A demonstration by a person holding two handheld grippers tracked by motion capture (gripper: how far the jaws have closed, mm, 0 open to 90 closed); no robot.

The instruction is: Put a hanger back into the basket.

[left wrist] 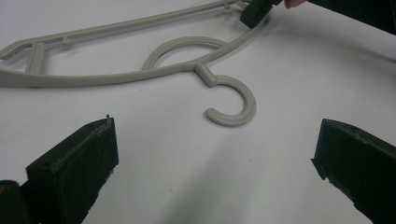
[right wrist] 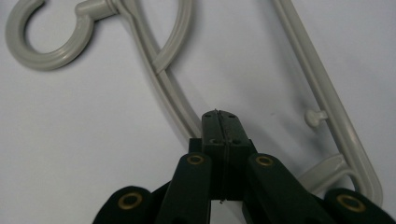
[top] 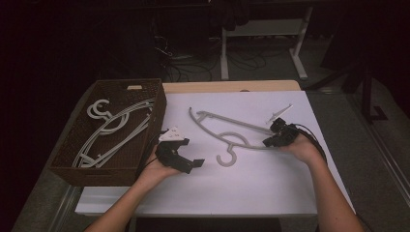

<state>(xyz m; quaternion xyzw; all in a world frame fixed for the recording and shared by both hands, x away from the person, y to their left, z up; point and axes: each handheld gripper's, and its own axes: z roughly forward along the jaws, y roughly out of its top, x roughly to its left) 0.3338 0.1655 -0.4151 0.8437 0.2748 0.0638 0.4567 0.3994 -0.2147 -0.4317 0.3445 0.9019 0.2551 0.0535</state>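
Observation:
A grey plastic hanger (top: 227, 133) lies flat on the white table top, its hook (left wrist: 231, 105) toward the person. My right gripper (top: 270, 141) is down on the hanger's right shoulder arm. In the right gripper view its jaws (right wrist: 222, 116) are pressed together, and the hanger's arm (right wrist: 163, 70) runs in under them and comes out at the lower right. The left gripper view shows that gripper's tip (left wrist: 254, 13) sitting on the arm. My left gripper (top: 192, 153) rests open near the basket, with bare table between its jaws (left wrist: 215, 140) and the hanger (left wrist: 140, 74) a little beyond them.
A brown woven basket (top: 96, 174) stands at the left edge of the table and holds several more grey hangers (top: 111, 130). The white sheet (top: 232, 188) covers the table up to the person's side. Desk legs and cables stand on the dark floor beyond.

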